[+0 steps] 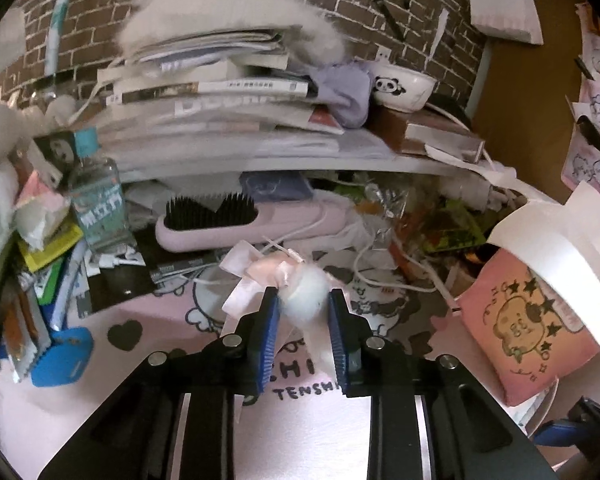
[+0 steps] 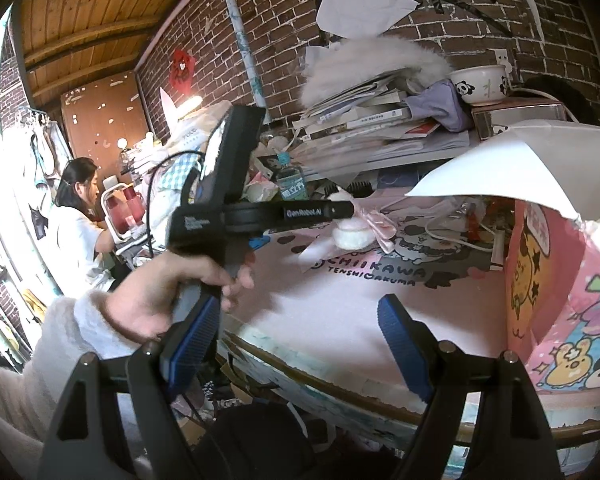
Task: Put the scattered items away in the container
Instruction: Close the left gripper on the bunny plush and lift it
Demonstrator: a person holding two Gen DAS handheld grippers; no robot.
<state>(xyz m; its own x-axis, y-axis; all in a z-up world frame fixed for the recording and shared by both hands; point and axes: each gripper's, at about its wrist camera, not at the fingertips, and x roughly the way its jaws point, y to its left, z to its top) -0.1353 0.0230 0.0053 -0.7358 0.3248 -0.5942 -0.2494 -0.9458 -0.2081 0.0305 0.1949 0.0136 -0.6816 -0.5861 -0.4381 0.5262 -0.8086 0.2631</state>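
Pink tabletop (image 1: 148, 364) ahead of me, clutter crowding its far edge, bare mat nearer. My left hand-held gripper (image 1: 303, 304) is pinching the white pompom bow (image 1: 305, 294). The pink container (image 1: 527, 332) stands right; my right hand-held gripper (image 2: 300, 344) gapes wide, empty, off the table's edge.

Left wrist view: low over the counter (image 1: 60, 420), close in, facing the brick wall (image 1: 379, 12) and the book stack (image 1: 220, 92) at the back edge. Right wrist view: off the counter's front edge, further back, facing the same wall at an angle; takes in the left claw (image 2: 349, 210) from the side. Shared: book stack, panda bowl (image 1: 403, 84), pink box (image 1: 531, 324) at the right edge, printed mat (image 1: 379, 308).
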